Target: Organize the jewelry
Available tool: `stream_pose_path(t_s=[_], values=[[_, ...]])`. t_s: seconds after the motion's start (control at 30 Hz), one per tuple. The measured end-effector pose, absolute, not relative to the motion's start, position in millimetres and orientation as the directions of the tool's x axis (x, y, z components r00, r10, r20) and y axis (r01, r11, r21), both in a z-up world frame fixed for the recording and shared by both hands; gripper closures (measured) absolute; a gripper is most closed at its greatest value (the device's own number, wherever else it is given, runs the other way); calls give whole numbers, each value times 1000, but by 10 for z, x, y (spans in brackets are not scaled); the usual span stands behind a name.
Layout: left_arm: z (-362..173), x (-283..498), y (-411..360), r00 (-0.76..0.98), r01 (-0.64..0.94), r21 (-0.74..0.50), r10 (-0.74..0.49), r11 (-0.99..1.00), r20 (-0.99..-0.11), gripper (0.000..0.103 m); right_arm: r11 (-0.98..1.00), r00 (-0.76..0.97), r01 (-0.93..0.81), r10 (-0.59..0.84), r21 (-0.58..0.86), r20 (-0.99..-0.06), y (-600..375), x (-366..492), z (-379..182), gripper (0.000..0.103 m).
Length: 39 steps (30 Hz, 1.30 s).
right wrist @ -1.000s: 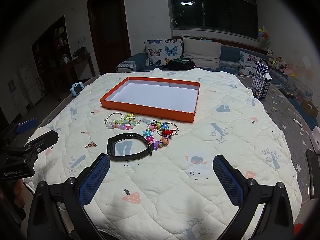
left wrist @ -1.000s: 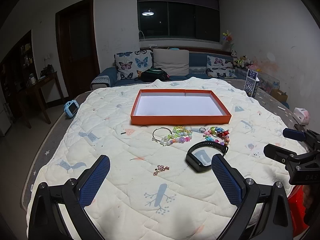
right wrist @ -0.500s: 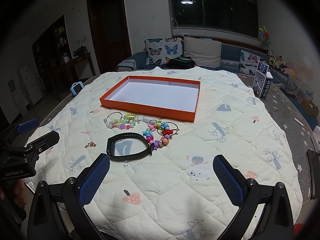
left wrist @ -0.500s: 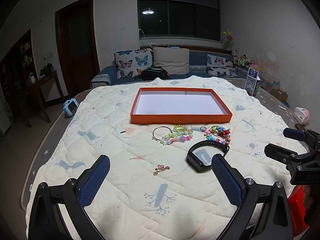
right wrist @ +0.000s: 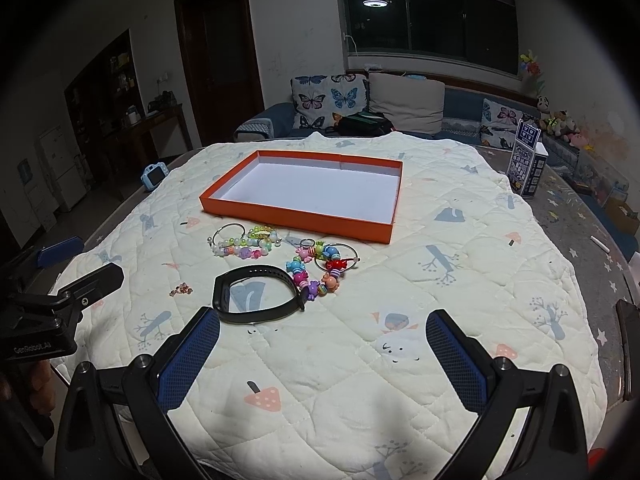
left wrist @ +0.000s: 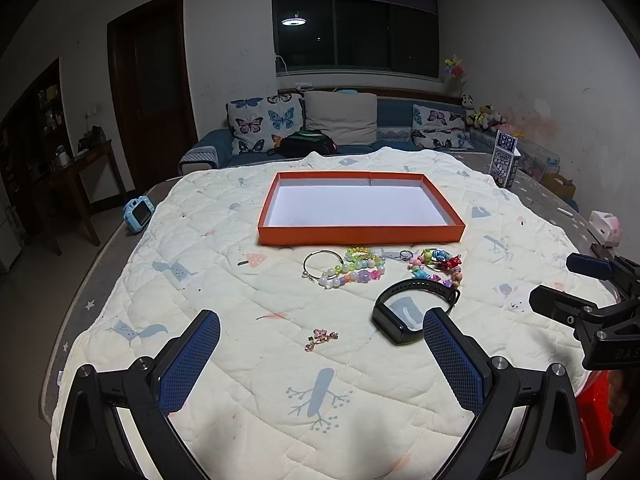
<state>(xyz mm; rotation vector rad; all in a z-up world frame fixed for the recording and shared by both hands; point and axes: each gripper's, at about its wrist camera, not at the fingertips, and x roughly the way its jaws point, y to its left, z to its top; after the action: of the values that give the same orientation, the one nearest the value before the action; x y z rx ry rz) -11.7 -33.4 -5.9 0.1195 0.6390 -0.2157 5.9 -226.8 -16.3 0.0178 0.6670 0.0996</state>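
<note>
Left gripper (left wrist: pixel 320 336): jaws spread wide, nothing between them, held over the quilt (left wrist: pixel 224 360) at its near edge; right gripper (right wrist: pixel 322 334): likewise spread wide and empty, alongside the left one, its body lettered "DAS…" as seen from the left wrist view, the rest cut off; the left gripper's body, seen from the right wrist view, reads roughly "GenRobot.AI".

Just ahead of the left gripper, between its fingers: a small pink charm (left wrist: pixel 321 337); by its right finger and just ahead of the right gripper's left finger: a black wristband (right wrist: pixel 256 294), lying flat in a loop; beyond that, a multicoloured bead bracelet (right wrist: pixel 316 272) touching the band's far end, a pastel bead bracelet (left wrist: pixel 352 270) to the left of it, a thin wire bangle (left wrist: pixel 322 262), and a small ring (left wrist: pixel 405 255); farthest out, the orange tray (left wrist: pixel 360 236), white floor bare.

Progress, judged: nothing placed yet; every piece lies on the quilt short of the tray, none gripped; all transfers remain.

Other writing: a blue-and-white printed box (right wrist: pixel 528 168) far right carries characters too small to read.
</note>
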Motion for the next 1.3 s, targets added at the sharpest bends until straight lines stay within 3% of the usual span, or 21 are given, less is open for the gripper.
stream_pose_path(t_s=[0.5,1.13,1.3], values=[[-97,54,-369,756,270,43,-184,962,-629,0,994,772,-93,106,53,-627,-2287,102,-191,0],[-462,420,-543,640,461,23,-315,887,-700,0,993,742,-95,119,72,-660,-2349,215,-285,0],[-529,481,-445,621,454,-7,-322,891,-715,10,991,735,-110,133,77,-665,-2322,263,-311,0]])
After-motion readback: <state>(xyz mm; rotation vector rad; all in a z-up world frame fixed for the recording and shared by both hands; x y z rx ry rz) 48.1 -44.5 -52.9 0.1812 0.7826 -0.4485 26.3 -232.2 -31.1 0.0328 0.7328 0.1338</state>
